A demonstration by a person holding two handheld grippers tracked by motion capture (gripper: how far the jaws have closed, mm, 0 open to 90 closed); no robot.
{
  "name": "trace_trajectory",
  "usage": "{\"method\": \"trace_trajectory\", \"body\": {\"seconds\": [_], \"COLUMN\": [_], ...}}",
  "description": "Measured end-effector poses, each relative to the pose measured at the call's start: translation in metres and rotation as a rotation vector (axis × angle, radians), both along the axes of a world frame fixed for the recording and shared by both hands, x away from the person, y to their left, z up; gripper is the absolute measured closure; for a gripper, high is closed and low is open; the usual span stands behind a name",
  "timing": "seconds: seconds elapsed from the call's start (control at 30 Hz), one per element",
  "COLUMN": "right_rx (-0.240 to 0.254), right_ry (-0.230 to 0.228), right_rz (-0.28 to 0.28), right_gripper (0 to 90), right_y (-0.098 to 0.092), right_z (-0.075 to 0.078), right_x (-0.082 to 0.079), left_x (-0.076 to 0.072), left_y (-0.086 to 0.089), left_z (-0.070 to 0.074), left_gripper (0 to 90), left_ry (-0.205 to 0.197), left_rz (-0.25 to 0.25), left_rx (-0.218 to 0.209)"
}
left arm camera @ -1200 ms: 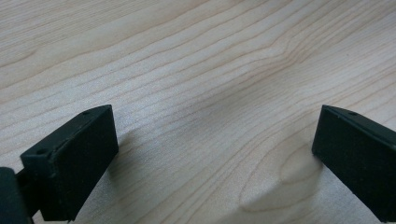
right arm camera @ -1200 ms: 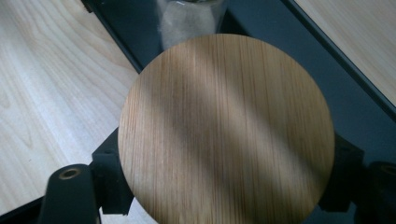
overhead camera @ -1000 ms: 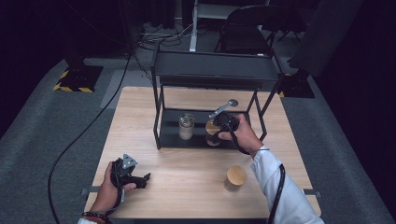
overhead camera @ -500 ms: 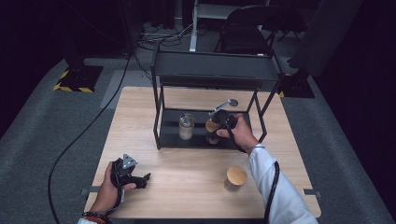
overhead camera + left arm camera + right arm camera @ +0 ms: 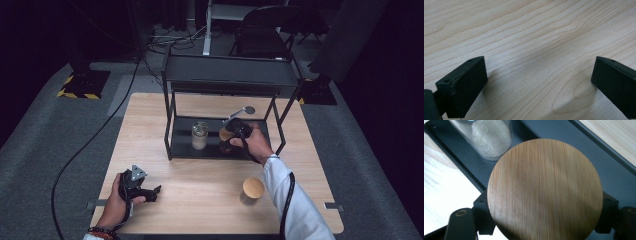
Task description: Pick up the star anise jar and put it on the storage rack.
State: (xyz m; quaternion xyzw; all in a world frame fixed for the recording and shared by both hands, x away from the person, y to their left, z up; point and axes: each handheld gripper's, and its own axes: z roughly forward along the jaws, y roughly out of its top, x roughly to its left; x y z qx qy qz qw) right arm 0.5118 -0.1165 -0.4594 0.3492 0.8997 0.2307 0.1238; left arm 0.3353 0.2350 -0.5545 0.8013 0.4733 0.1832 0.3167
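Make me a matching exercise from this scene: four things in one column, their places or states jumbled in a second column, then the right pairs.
Things:
1. Left hand-held gripper
2. Right hand-held gripper
3. Open jar
4. Jar with a wooden lid

Places or states:
A. On the bare table, near its front edge, right of centre
B. Shut on a lidded jar at the rack's lower shelf
C. Open, over bare wood
D. Stands on the lower shelf with pale powder inside

Pairs: 1-C, 2-B, 3-D, 4-A
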Motion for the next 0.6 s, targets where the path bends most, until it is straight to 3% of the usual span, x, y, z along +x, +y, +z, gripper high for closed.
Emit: {"method": "trace_trajectory", "body": {"seconds": [0.6], "right_rx": [0.02], "right_ry": [0.009], "right_rz": [-0.039], "right_gripper": [24.6], "right_y": [0.0025], "right_z": [-0.0106], "right_x": [0.0057], "left_x": [0.0], "left_y": [0.0], "left_z": [0.0], "left_gripper": [0.1], "left_ry": [0.0], "left_rz": [0.0], "left_rx": [0.0]}}
